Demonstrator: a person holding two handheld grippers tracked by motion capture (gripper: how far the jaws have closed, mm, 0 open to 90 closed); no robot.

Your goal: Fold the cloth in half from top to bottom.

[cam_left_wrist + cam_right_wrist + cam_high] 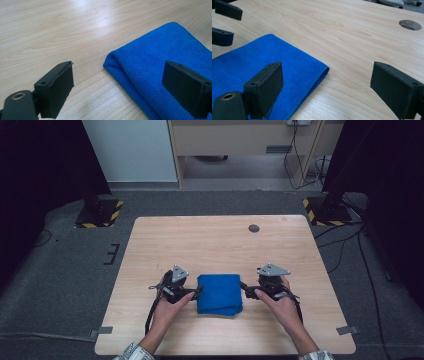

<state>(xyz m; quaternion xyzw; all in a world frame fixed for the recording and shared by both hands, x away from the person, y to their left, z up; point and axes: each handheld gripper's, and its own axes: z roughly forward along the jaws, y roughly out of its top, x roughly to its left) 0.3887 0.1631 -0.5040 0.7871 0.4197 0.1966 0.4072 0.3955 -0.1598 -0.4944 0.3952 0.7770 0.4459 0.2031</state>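
1. The blue cloth (219, 294) is lying folded on the wooden table (220, 245), toward the near side of the tabletop in the high view, sitting between the two grippers.
2. At the cloth's nine o'clock, the left hand (167, 312) is holding the left gripper (196, 292), which is pointing toward three o'clock at the cloth's left edge. Its grey three-cornered plate (179, 273) is showing on top.
3. In the left gripper view, the left gripper (117, 82) is standing with its jaws spread wide. One jaw is hanging over bare wood and the other over the cloth (160, 67); whether that jaw is touching the fabric cannot be told. The cloth's rounded folded corner is lying in the gap between them.
4. At the cloth's three o'clock, the right hand (282, 307) is holding the right gripper (245, 289), which is pointing toward nine o'clock at the cloth's right edge.
5. In the right gripper view, the right gripper (325, 87) is also gaping wide. One jaw is hovering over the cloth (262, 62), the other over bare wood, with the cloth's corner between them. The left gripper's tips (224, 23) are showing at ten o'clock, beyond the cloth.
6. A round hole (254, 228) is sitting in the table toward the far edge, at about one o'clock from the cloth, well apart from it.
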